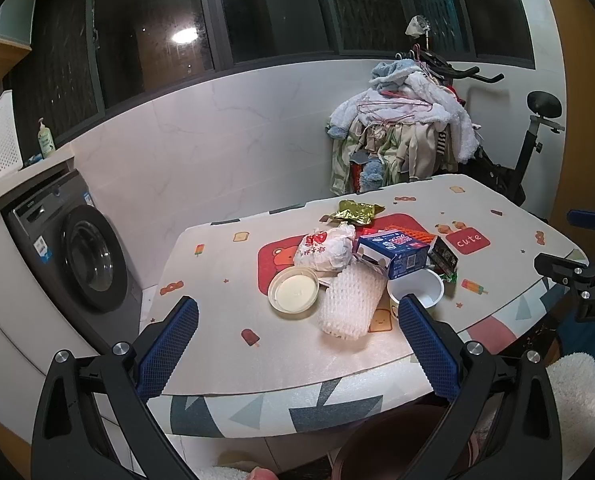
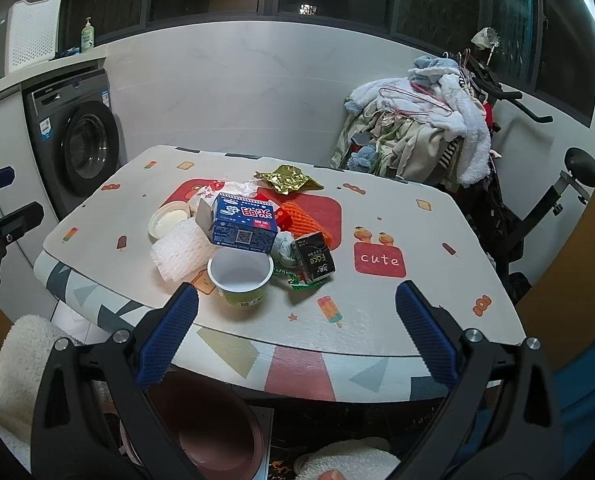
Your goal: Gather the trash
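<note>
A heap of trash lies mid-table: a blue milk carton [image 1: 393, 254] [image 2: 243, 224], a white plastic cup [image 1: 415, 290] [image 2: 241, 278], a round lid [image 1: 293, 292] [image 2: 169, 220], a white foam net [image 1: 349, 304] [image 2: 179, 252], a crumpled plastic bag [image 1: 325, 248], a gold wrapper [image 1: 355, 211] [image 2: 289, 178], a small black carton [image 2: 313, 262] [image 1: 443, 256] and an orange net [image 2: 309, 220]. My left gripper [image 1: 297, 316] is open and empty over the table's near edge. My right gripper [image 2: 295, 302] is open and empty, just short of the cup.
The table [image 1: 225, 280] [image 2: 417, 240] has a cartoon-print cover. A brown bin [image 2: 213, 436] [image 1: 397, 444] stands below its near edge. A washing machine [image 1: 81, 256] [image 2: 81, 140] is at the left. A clothes pile [image 1: 405, 132] [image 2: 417, 132] and an exercise bike [image 1: 533, 148] stand behind.
</note>
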`<state>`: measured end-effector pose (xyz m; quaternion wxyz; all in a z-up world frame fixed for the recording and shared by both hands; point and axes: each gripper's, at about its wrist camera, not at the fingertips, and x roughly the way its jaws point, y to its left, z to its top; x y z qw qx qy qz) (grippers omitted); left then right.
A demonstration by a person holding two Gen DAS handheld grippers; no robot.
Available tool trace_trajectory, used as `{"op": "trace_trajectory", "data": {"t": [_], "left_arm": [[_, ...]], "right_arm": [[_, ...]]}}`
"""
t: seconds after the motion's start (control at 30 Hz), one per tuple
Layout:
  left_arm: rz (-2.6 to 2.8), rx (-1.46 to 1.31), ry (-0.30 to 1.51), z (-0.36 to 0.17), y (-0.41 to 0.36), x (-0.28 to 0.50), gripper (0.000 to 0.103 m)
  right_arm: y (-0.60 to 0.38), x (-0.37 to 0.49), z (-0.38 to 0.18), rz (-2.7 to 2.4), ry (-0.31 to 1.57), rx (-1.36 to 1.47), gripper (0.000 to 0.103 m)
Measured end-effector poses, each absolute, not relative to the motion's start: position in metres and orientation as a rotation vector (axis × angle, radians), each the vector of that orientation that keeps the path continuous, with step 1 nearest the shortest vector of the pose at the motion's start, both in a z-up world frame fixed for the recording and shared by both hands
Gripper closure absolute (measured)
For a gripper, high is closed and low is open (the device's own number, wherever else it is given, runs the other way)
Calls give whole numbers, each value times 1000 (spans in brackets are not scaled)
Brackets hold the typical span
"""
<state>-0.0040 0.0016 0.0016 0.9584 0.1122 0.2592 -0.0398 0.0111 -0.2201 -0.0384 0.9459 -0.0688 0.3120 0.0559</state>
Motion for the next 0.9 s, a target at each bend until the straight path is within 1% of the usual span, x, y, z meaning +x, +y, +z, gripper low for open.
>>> {"op": "trace_trajectory", "data": {"t": [0.9], "left_arm": [[-81, 226, 526, 4, 2, -4, 5]], "right_arm": [[-220, 12, -40, 113, 640, -143, 6]]}}
